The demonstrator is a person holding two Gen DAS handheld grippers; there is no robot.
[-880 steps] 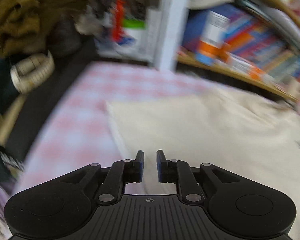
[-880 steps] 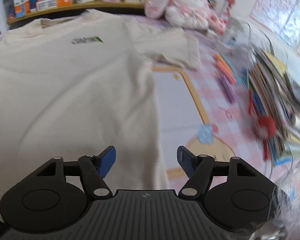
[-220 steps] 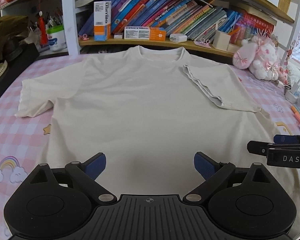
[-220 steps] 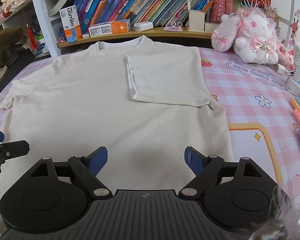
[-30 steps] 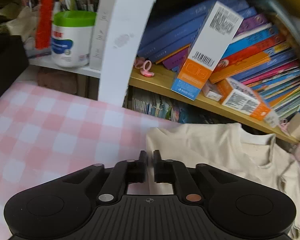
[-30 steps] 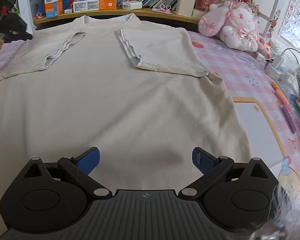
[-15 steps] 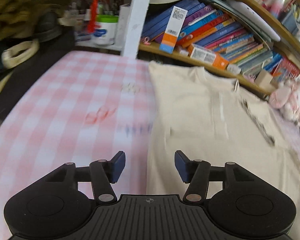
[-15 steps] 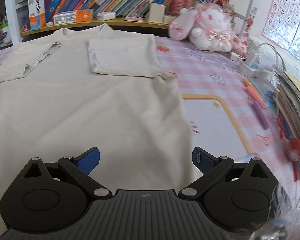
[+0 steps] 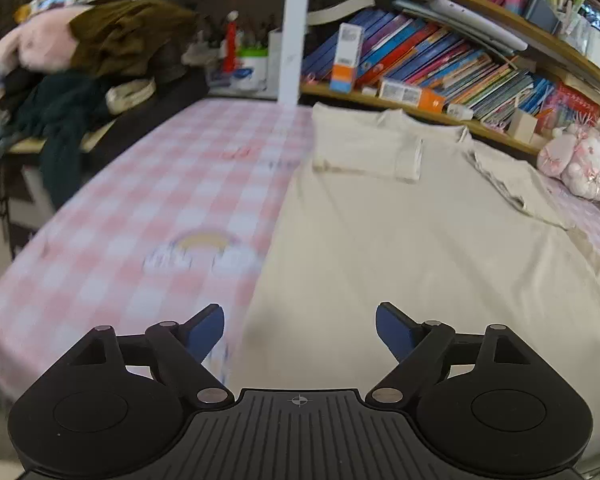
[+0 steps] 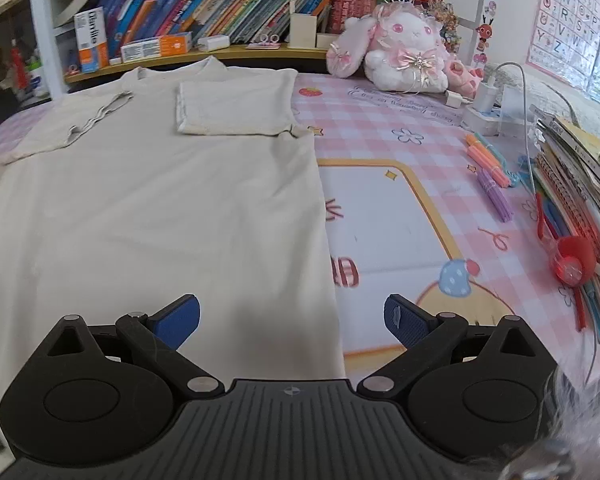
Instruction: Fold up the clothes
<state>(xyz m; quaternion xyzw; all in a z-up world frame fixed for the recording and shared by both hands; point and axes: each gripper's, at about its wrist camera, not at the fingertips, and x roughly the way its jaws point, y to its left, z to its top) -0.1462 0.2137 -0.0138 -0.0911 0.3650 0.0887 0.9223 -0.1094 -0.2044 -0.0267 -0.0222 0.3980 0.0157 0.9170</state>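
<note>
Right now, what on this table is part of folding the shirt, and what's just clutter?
Part of the job:
cream T-shirt, both sleeves folded in
left gripper, jaws opening, nothing between them
right gripper, open

Just lying about:
plush bunny
coloured pens
books

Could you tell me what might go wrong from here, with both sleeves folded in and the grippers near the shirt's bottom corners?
1. The left gripper, jaws opening and empty, straddles the T-shirt edge; it may pinch the checked tablecloth too.
2. Lifting the hem could flip the loosely folded left sleeve or right sleeve open.
3. The right gripper works near the markers and could sweep them.
</note>
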